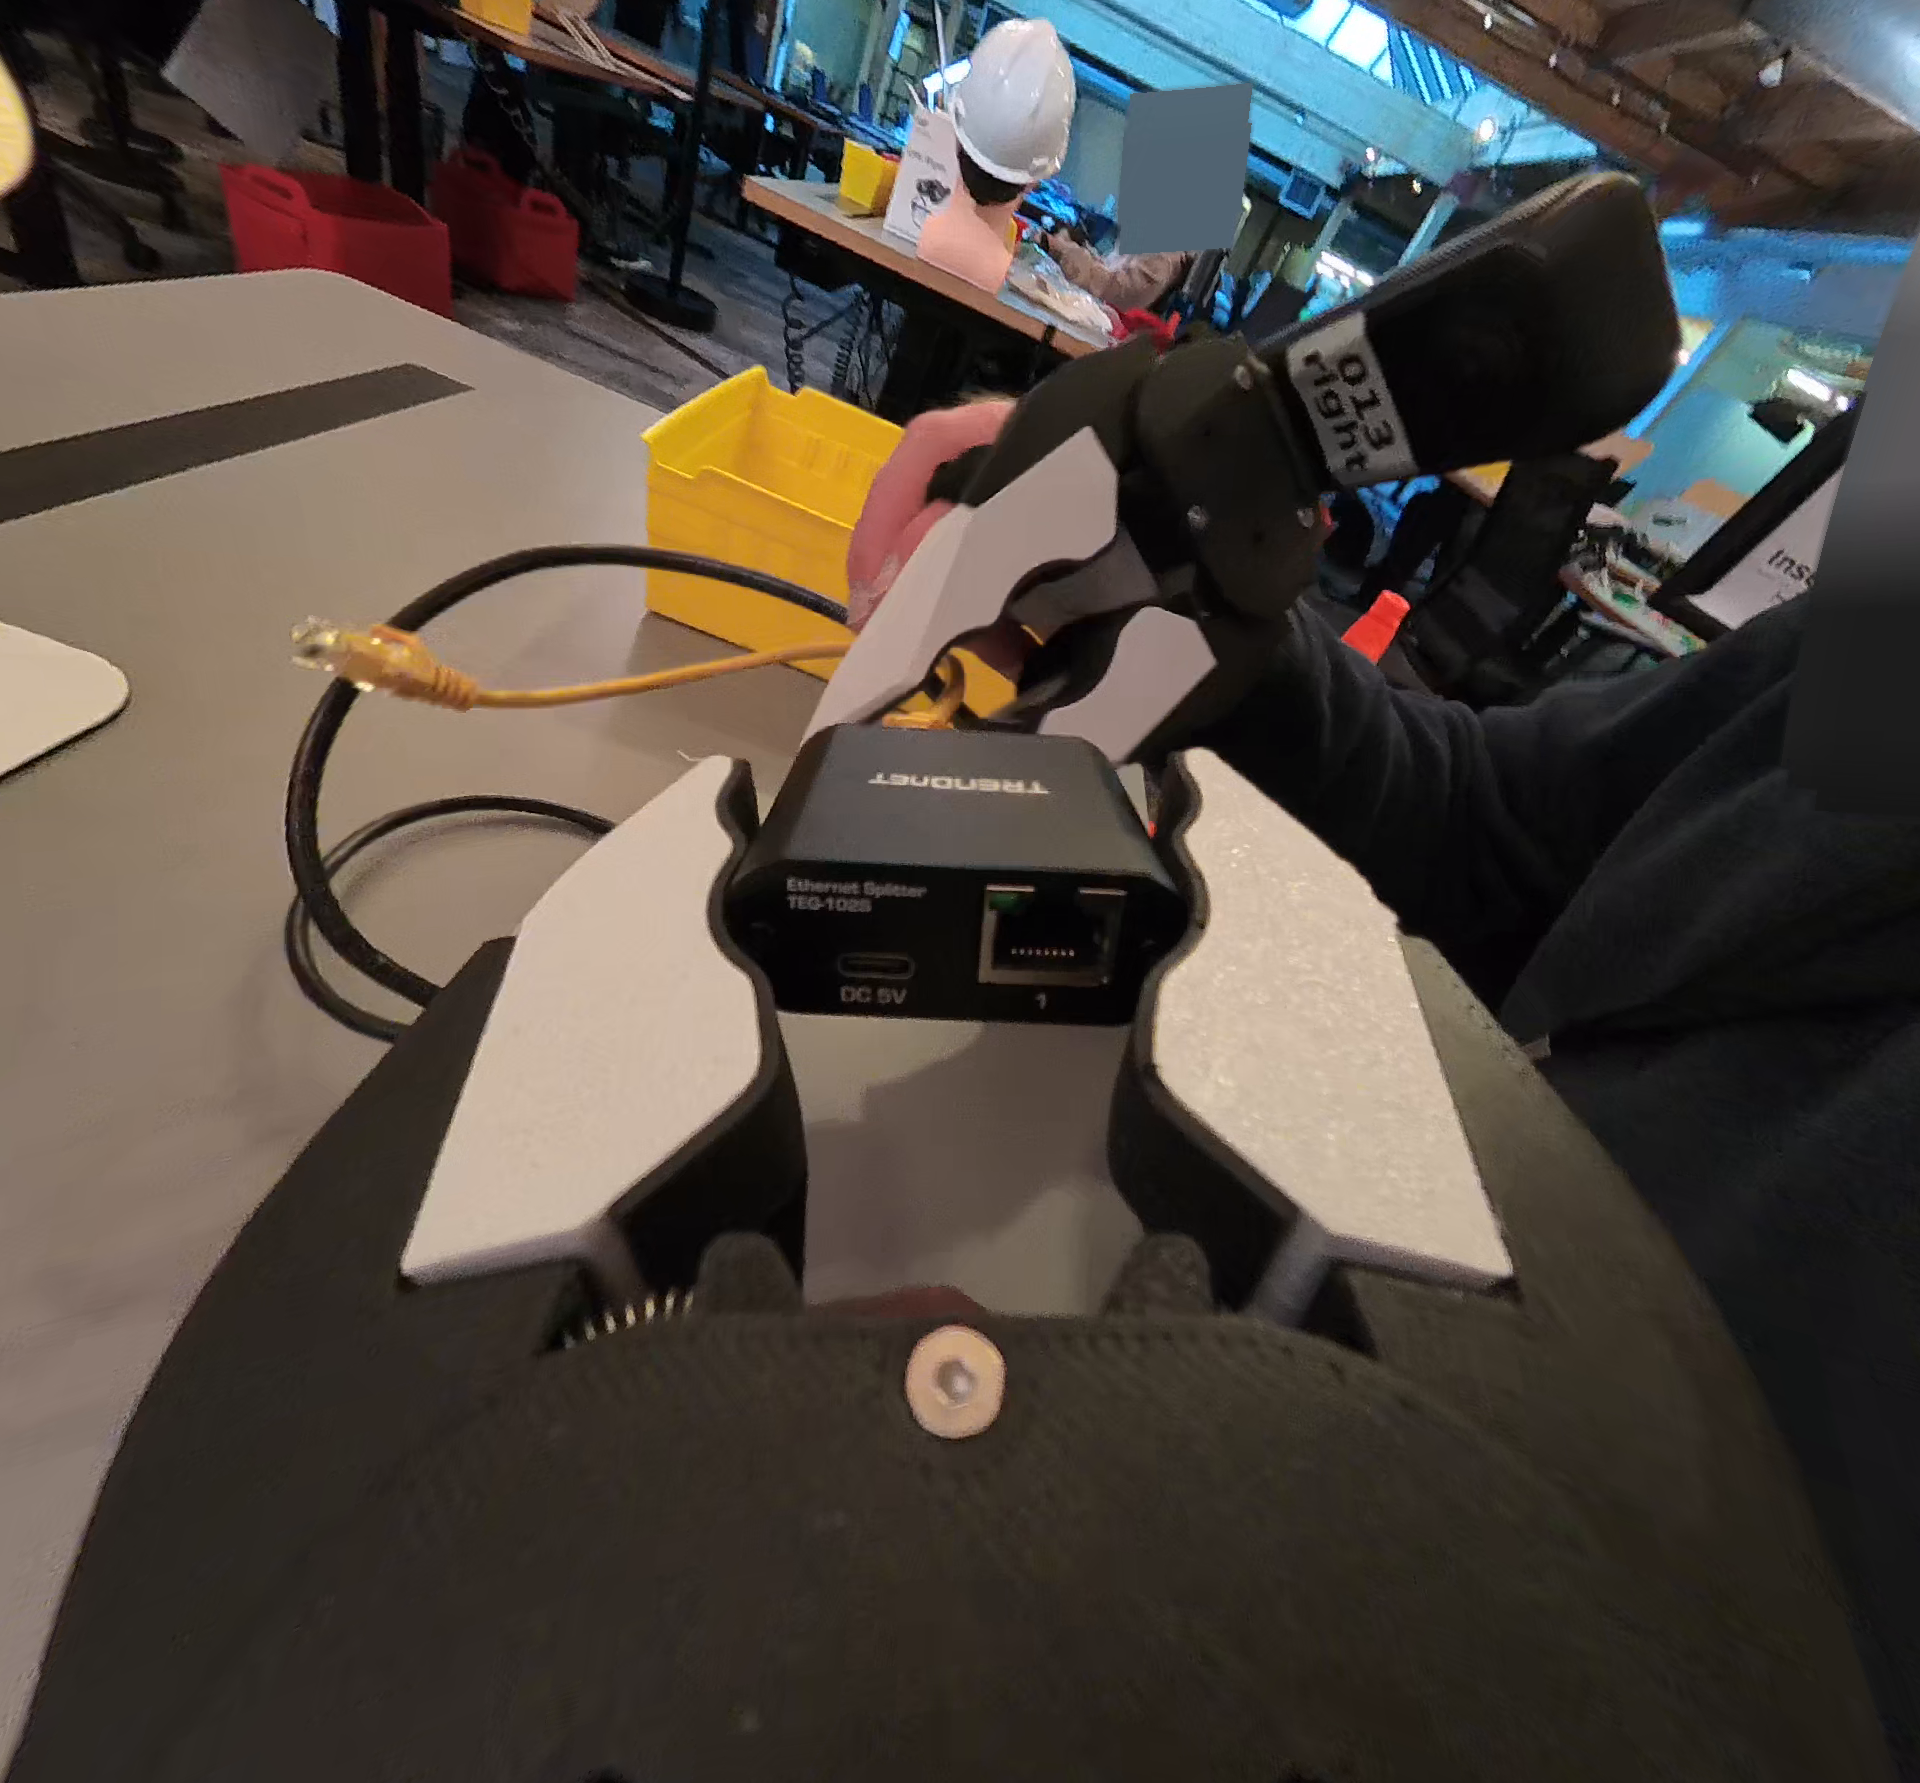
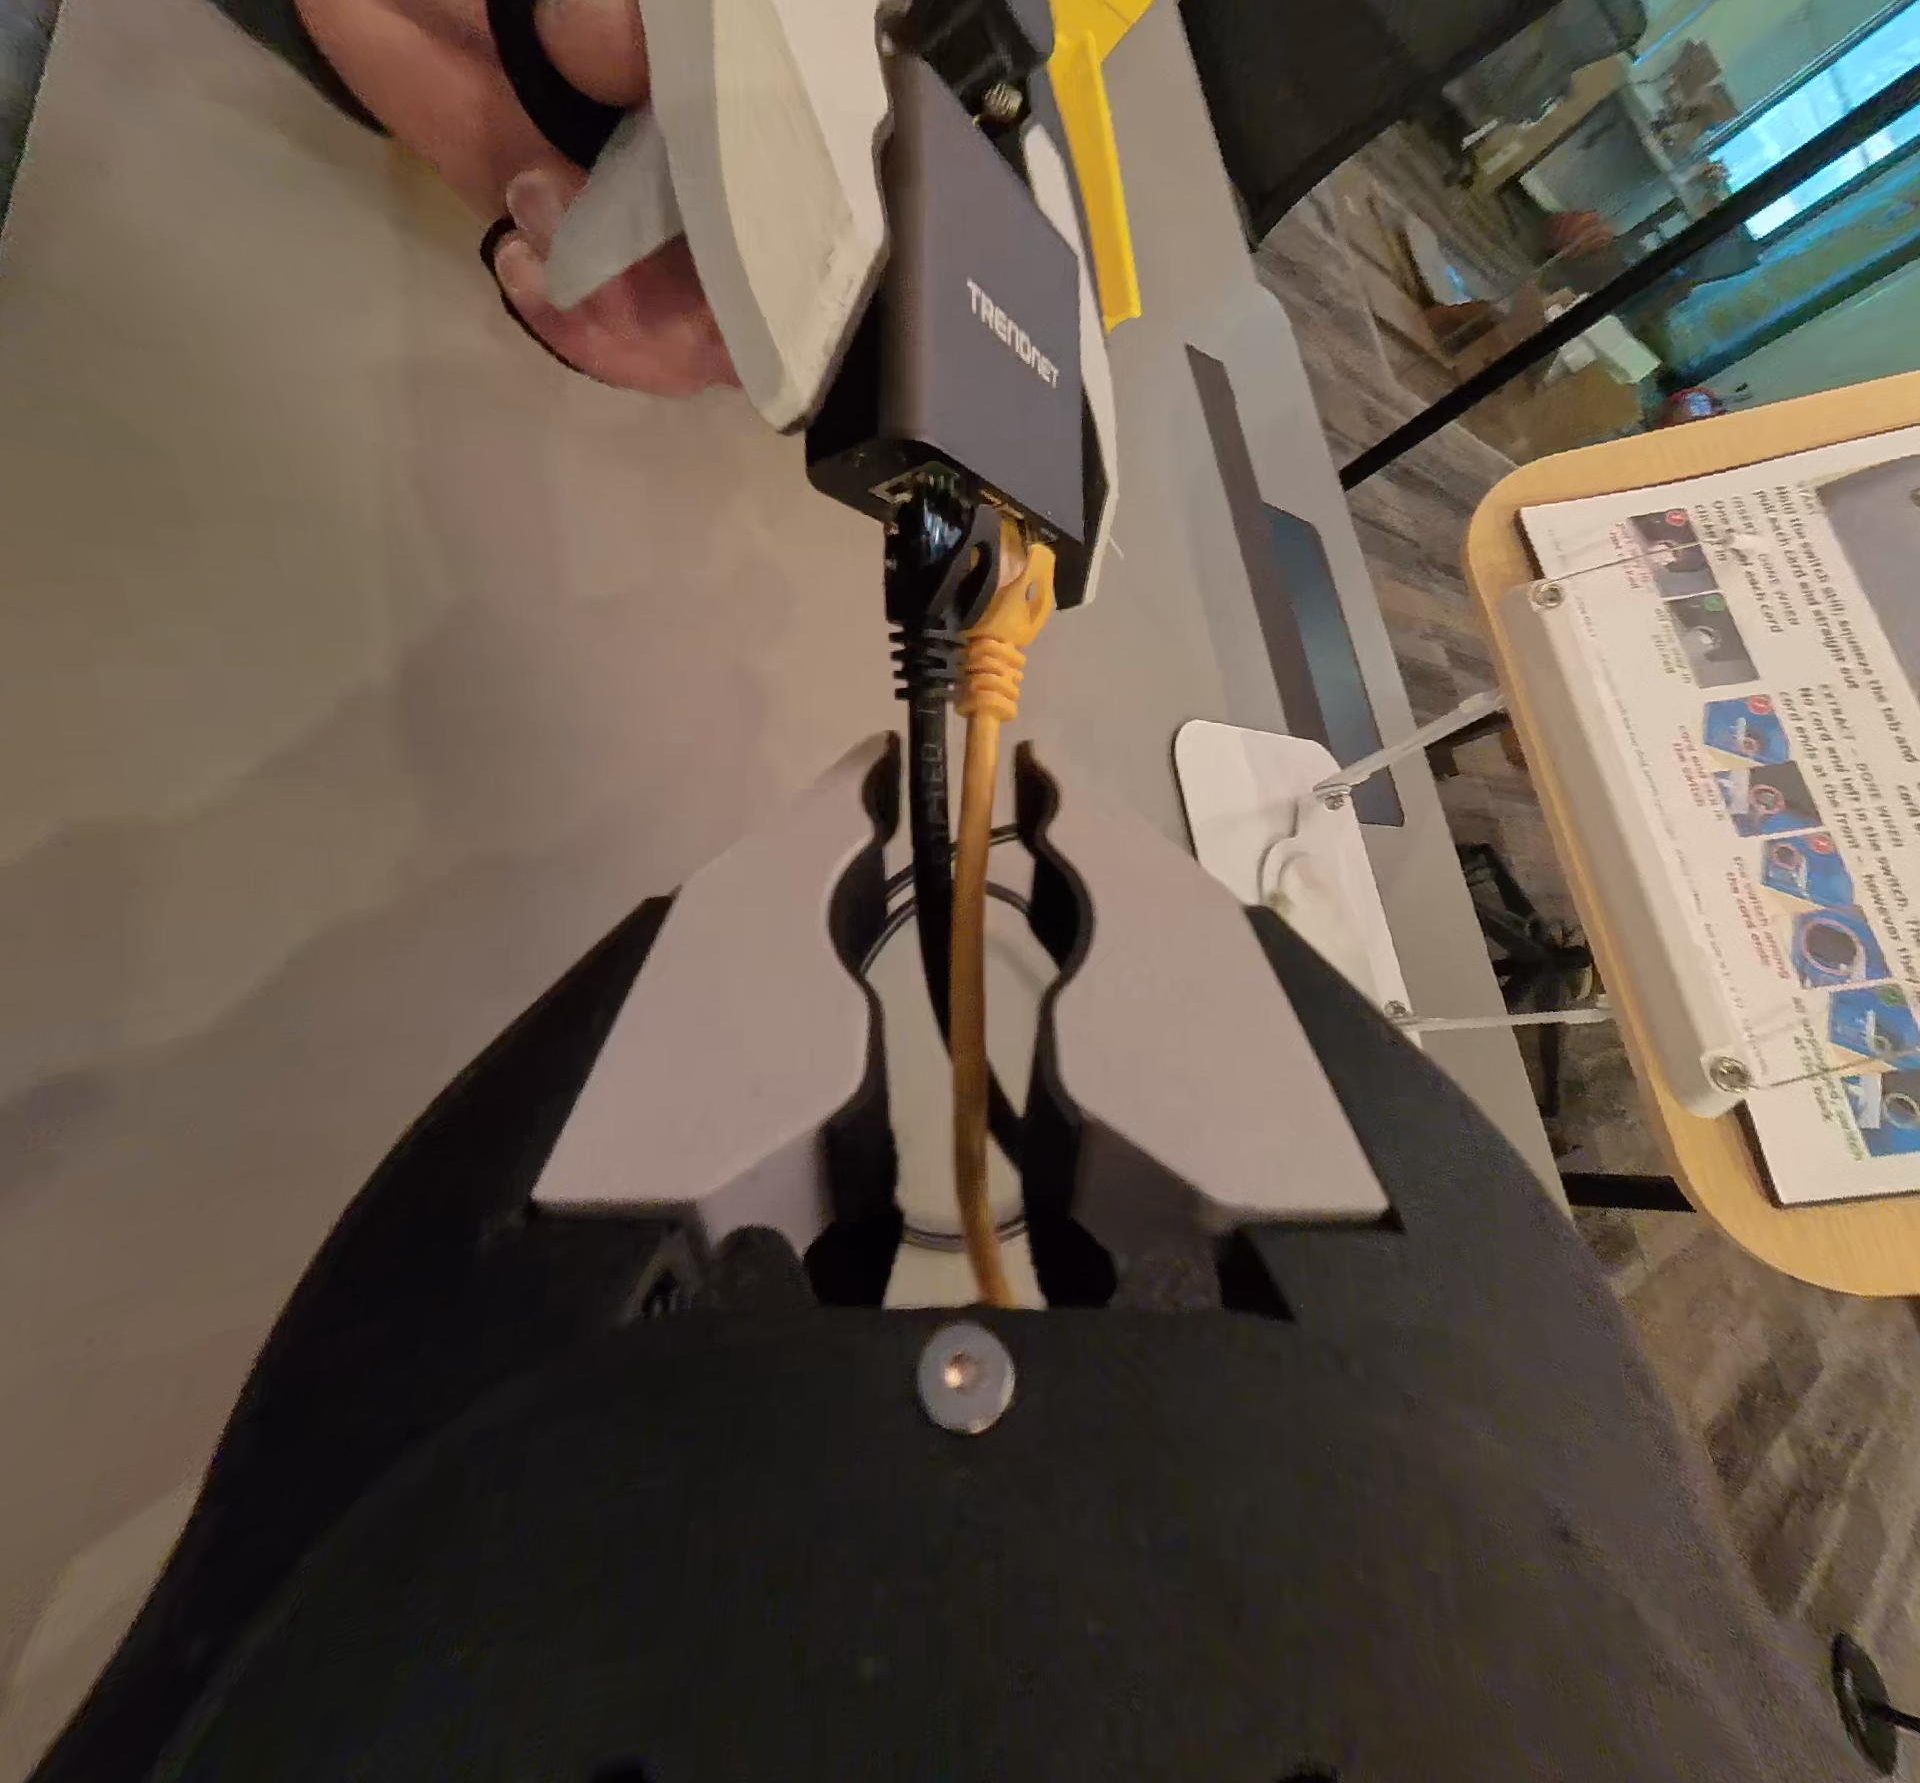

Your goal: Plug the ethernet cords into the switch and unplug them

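- Left gripper [image 1: 956,876]: clamped on the black ethernet switch [image 1: 951,886], held above the grey table [image 1: 208,507].
- Right gripper [image 2: 956,803]: fingers narrowly parted around the black cord [image 2: 928,798] and yellow cord [image 2: 977,850]; grip undetermined.
- Both cords plugged side by side into the switch.
- Loose yellow connector [image 1: 358,655] raised over the table.
- Yellow bin [image 1: 764,497] behind.
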